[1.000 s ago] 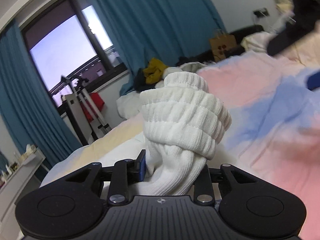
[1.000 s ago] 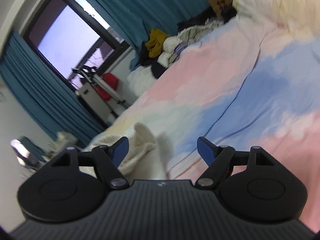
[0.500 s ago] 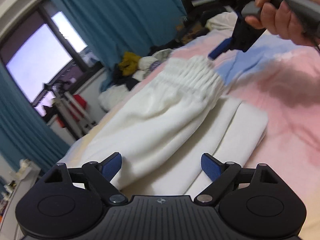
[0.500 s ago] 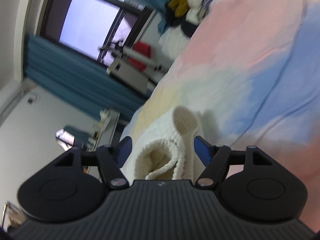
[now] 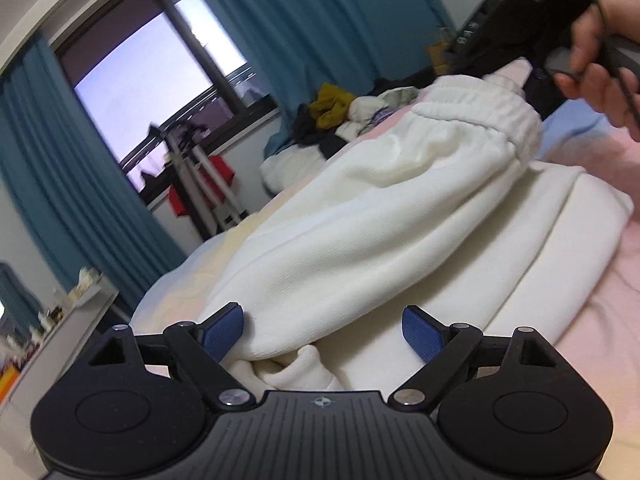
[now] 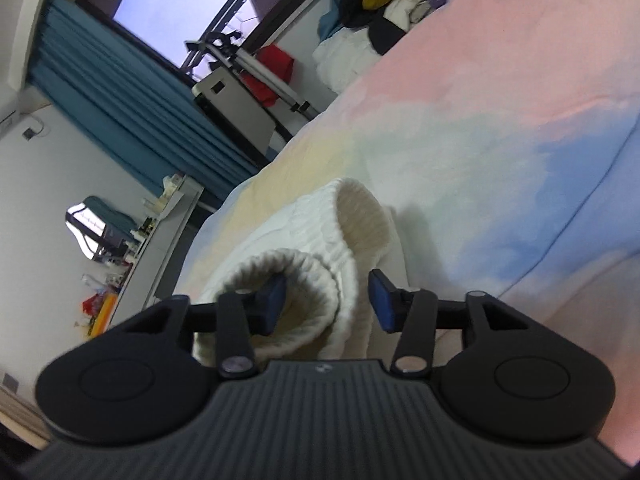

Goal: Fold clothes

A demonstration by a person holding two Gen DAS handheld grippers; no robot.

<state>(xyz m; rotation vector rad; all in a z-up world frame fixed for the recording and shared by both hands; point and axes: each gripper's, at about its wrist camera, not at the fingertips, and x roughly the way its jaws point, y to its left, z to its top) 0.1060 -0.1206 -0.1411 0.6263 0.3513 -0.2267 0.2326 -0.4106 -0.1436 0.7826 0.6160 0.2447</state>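
Note:
White sweatpants (image 5: 380, 216) lie folded on the pastel bedspread (image 5: 600, 320), the ribbed waistband (image 5: 480, 116) at the far end. My left gripper (image 5: 322, 330) is open and empty, its blue pads either side of the near fold of the pants. In the right wrist view, my right gripper (image 6: 327, 302) is open around the ribbed waistband (image 6: 316, 280); the left pad sits inside the rolled opening, the right pad outside it. The right gripper and the hand holding it also show in the left wrist view (image 5: 560, 48), at the waistband.
A pile of clothes (image 5: 340, 116) lies at the far end of the bed. A drying rack with red cloth (image 5: 200, 176) stands by the window with blue curtains. A white shelf (image 5: 60, 320) with small items is at the left.
My left gripper let go of the pants and opened, then backed off to the near fold. My right gripper moved in over the waistband and its pads have narrowed around it.

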